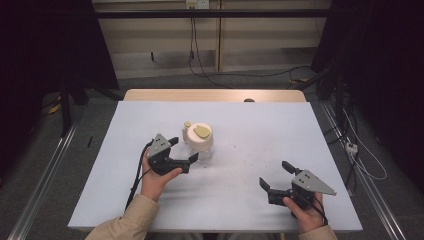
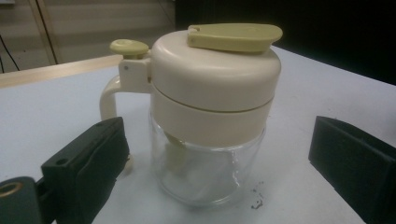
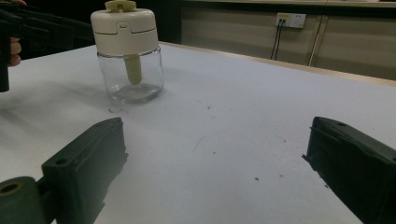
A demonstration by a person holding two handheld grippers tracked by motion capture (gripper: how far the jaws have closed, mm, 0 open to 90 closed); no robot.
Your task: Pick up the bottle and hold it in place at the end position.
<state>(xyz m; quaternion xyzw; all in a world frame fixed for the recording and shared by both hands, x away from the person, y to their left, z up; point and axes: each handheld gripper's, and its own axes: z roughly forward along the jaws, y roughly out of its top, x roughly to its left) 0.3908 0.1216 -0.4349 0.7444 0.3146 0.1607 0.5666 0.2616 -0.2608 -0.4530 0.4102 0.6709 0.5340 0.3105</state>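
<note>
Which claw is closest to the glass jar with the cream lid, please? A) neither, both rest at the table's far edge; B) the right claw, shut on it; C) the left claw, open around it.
C: the left claw stands open with the jar between its jaws, not yet touching it.

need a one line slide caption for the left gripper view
Open left gripper closes in on a glass jar with a cream lid and side handle on the white table.

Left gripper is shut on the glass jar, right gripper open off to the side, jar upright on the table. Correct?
Not quite. The left gripper is open; its jaws stand either side of the glass jar without touching, as the left gripper view shows. The right gripper is open and apart, and the jar stands upright.
</note>
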